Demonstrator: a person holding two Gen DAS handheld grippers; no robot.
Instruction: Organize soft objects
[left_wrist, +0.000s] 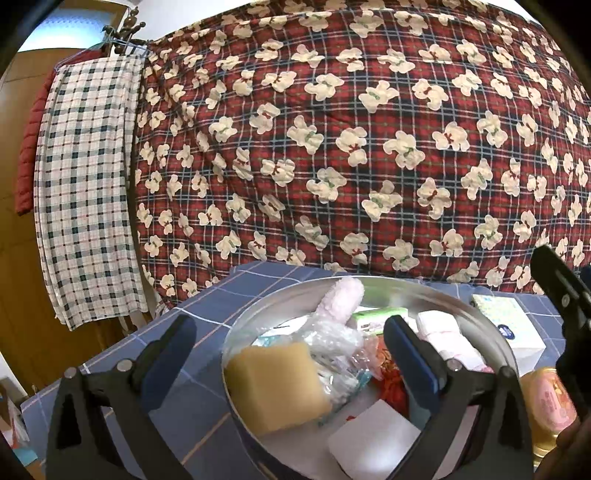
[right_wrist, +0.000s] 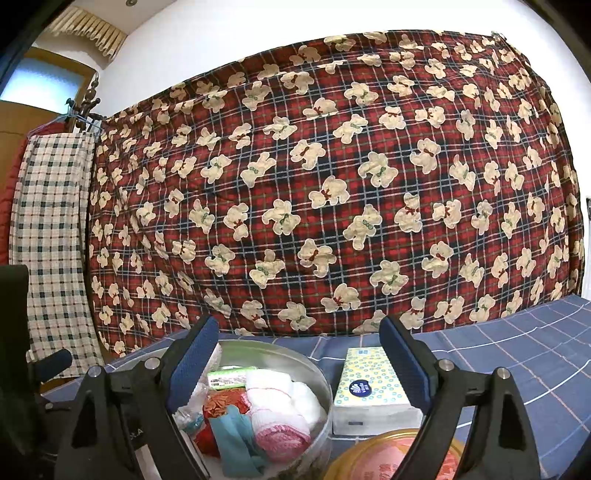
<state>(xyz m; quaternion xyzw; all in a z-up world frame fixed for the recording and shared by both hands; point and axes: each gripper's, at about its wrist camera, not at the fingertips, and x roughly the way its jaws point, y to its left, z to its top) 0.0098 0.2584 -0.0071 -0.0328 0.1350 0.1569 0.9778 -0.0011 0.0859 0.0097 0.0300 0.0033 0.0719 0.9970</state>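
Sorting status: hovering over a nearly filled metal basin (left_wrist: 491, 332), the job looks largely done, with little left outside it.
Backdrop: a red plaid quilt with bear shapes (left_wrist: 351, 147) hangs behind the counter (right_wrist: 517, 350), which wears a blue checked cloth; a checked cloth (left_wrist: 85, 184) hangs to its left.
Basin contents: a yellow sponge (left_wrist: 277, 387), a white block (left_wrist: 373, 439), a pink fluffy roll (left_wrist: 341, 299), a pink-and-white towel (right_wrist: 280, 417), a teal cloth (right_wrist: 236, 435), a green packet (right_wrist: 231, 378), clear plastic wrap (left_wrist: 332, 343) and something red (right_wrist: 225, 402) all lie inside.
Still outside: a tissue pack (right_wrist: 373, 391) lies on the counter just right of the basin; it appears to be the last soft item to go in.
Also outside: a gold-rimmed pink lid (right_wrist: 391, 461) sits nearest the camera, probably not soft.
Left gripper (left_wrist: 295, 362): fingers spread wide over the basin, holding nothing.
Right gripper (right_wrist: 299, 362): fingers open and empty, straddling the basin's edge and the tissue pack.
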